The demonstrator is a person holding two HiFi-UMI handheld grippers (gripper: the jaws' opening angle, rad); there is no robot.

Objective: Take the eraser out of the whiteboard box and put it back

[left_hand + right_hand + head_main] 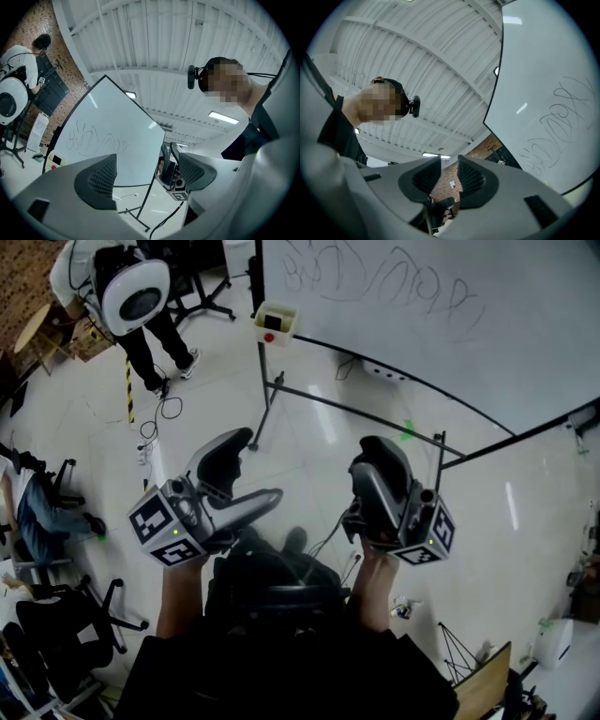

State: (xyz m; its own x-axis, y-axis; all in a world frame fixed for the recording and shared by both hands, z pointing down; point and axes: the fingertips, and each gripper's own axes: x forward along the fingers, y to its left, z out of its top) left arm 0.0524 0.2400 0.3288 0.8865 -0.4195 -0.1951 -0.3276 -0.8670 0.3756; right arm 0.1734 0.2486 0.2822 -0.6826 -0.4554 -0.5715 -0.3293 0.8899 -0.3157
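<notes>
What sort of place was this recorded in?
Probably an indoor lab or office workspace: a whiteboard on a metal stand, office chairs on a glossy floor, and a ribbed ceiling with strip lights.

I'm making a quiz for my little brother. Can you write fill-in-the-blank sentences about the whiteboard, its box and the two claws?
In the head view, the small box hangs at the whiteboard's ___ end.
The left claw has its jaws ___ apart than the right claw.
Both claws hold ___.
Missing words: left; wider; nothing.
</notes>
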